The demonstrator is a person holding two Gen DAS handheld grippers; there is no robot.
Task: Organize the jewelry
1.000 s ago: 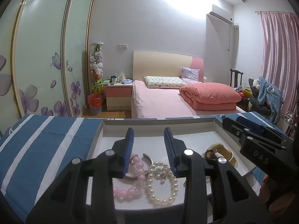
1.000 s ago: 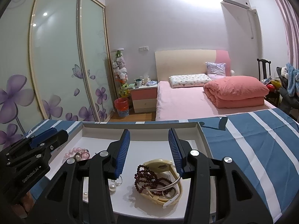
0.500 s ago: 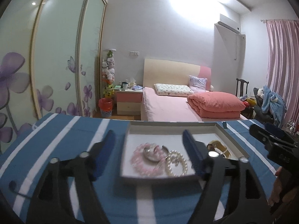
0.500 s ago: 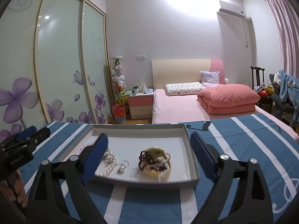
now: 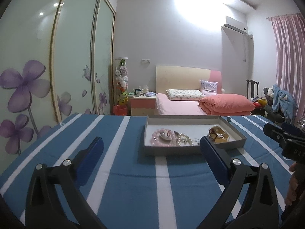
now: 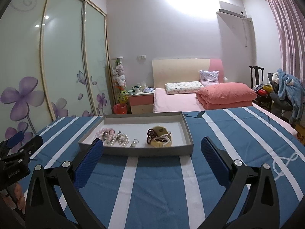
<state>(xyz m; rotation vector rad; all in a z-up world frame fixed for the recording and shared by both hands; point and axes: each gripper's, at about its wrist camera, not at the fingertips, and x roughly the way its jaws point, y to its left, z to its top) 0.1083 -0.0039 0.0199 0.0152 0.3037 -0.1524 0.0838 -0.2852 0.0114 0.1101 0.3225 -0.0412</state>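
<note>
A shallow grey tray [image 5: 171,149] [image 6: 144,150] sits on a blue and white striped cloth. In it lie a pink bead bracelet [image 5: 158,138] [image 6: 102,132], a white pearl bracelet [image 5: 185,140] [image 6: 122,140], a small ring [image 6: 134,143] and a cream bangle with dark red beads [image 5: 219,134] [image 6: 159,138]. My left gripper [image 5: 151,149] is open and empty, in front of the tray. My right gripper [image 6: 150,150] is open and empty, also in front of the tray.
The striped cloth [image 6: 162,187] covers the surface around the tray. Beyond it are a pink bed [image 6: 181,99], a nightstand [image 6: 141,100], sliding wardrobe doors [image 6: 57,66] at left and a chair with clothes [image 6: 286,89] at right.
Both grippers have drawn back from over the tray and opened wide. The jewelry stays in the tray.
</note>
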